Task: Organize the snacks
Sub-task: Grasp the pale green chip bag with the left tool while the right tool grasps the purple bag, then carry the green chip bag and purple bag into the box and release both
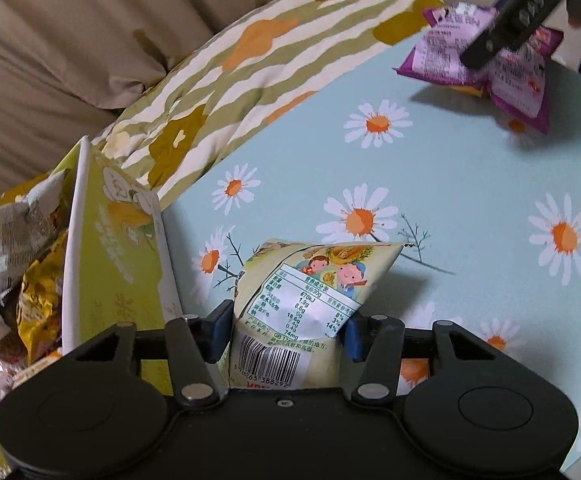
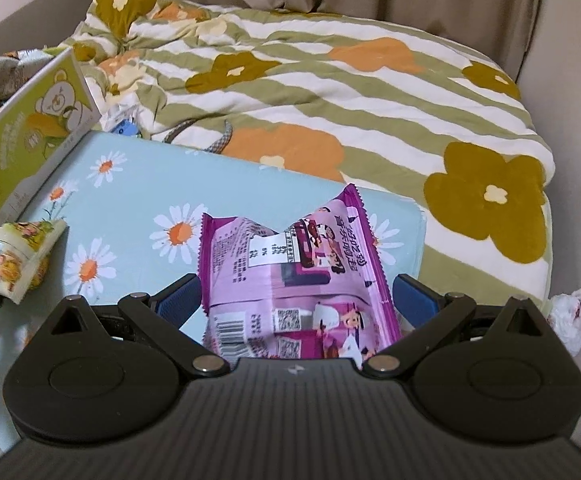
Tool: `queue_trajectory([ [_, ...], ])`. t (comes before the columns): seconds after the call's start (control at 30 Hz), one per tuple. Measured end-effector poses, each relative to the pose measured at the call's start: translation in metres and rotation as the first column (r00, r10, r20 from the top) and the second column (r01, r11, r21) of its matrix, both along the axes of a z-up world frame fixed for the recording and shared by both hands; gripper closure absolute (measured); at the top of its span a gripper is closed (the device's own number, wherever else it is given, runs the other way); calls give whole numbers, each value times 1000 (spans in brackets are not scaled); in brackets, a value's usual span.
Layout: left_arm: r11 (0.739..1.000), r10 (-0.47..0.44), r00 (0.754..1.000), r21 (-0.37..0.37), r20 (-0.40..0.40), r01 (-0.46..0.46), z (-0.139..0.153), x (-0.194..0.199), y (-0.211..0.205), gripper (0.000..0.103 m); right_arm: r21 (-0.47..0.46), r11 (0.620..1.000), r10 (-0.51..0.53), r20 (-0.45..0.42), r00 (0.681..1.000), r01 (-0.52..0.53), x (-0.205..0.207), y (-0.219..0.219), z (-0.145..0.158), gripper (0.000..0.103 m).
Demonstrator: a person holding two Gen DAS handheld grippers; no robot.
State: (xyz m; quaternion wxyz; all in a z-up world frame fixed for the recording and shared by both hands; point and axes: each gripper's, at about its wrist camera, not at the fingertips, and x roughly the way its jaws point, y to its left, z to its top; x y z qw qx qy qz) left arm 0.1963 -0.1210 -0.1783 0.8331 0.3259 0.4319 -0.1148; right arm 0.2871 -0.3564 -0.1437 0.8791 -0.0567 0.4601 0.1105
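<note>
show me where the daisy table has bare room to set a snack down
Bare: the table middle, between the yellow packet and purple packets, and its strip along the quilt. Crowded: the green box, stuffed with snacks.

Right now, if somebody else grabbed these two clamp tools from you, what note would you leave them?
Left gripper: shut on the pale yellow-green cartoon snack packet, beside the green bear-printed cardboard box.
Right gripper: open, straddling the purple foil snack packets on the daisy-print blue tabletop; not gripped yet.
Done: several gold and silver snack bags already sit in the box.
Left: drop the yellow-green packet into the box, close on the purple packets, box those too.
</note>
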Motion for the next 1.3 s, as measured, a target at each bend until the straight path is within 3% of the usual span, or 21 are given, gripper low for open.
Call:
queue_trajectory([
  [0.37,992,83,996,-94,36,-79,20,-5,-4,45,65,998,14,-43,999,-11,9,1,-15,0],
  [0.47,989,103,993,-116,54,-96,30,-6,-4,45,87,996,12,-46,999,-8,6,4,-13,16],
  [0.57,984,117,991,-140,72,-106,42,-9,-4,45,84,996,7,-19,1000,-5,-2,8,-6,19],
  [0.9,966,183,964,-215,191,-141,110,-35,17,45,163,985,53,72,996,-64,-30,47,67,20],
  [1.17,935,265,931,-302,251,-185,167,-50,68,49,222,960,138,164,977,-172,-40,120,129,20],
  [1.3,931,290,909,-307,298,-196,187,-51,98,49,242,948,157,206,966,-206,-43,161,152,20],
])
